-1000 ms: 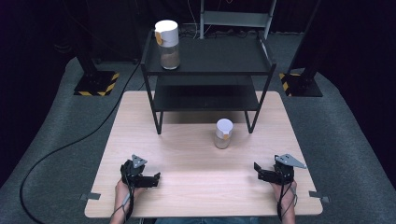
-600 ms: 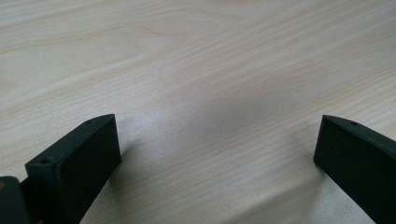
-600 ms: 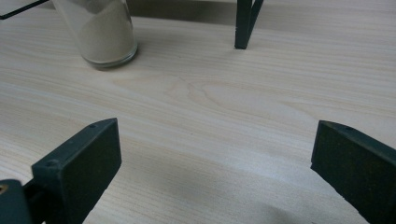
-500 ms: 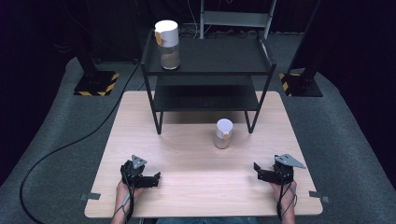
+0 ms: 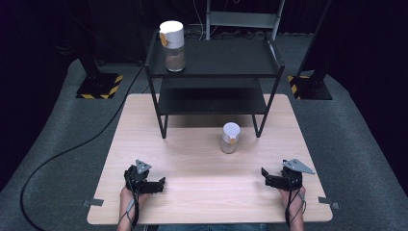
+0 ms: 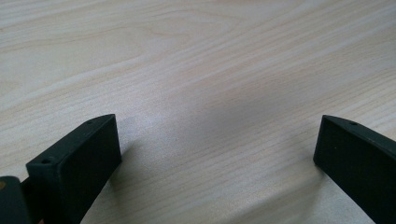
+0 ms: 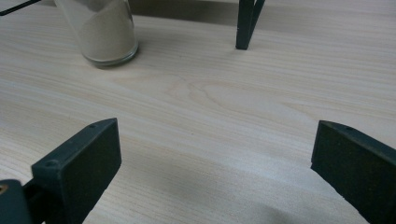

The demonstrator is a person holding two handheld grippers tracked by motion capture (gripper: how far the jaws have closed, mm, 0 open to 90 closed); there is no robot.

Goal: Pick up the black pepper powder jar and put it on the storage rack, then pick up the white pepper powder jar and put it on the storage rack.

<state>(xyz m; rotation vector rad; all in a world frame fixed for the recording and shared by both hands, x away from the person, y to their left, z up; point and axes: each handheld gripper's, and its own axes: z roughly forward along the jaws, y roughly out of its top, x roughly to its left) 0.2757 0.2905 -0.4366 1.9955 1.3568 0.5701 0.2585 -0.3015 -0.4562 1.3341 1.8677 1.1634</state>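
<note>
Setting: a dark room with grey carpet; a black cable trails across the floor at the left of the high view.
Table [image 5: 192,144]: pale wood, rectangular, seen from above; its grain shows close up in both gripper views.
Shelf rack [image 5: 216,62]: black, two tiers, standing on the far half of the table; one of its legs [image 7: 246,23] appears in the right gripper view.
Tall jar [image 5: 172,45]: white lid, brownish contents, upright at the left end of the rack's top tier.
Small jar [image 5: 230,137]: white lid, orange label, upright on the table just in front of the rack, right of centre; in the right gripper view its glass base [image 7: 103,32], holding pale powder, stands ahead and to the left of the jaws.
Left gripper [image 5: 161,183]: resting low on the table near the front left edge, held by a hand; jaws spread wide with bare wood between them [image 6: 217,154].
Right gripper [image 5: 264,173]: resting near the front right edge, held by a hand; jaws likewise apart, nothing between them [image 7: 215,158]; well apart from the small jar.
</note>
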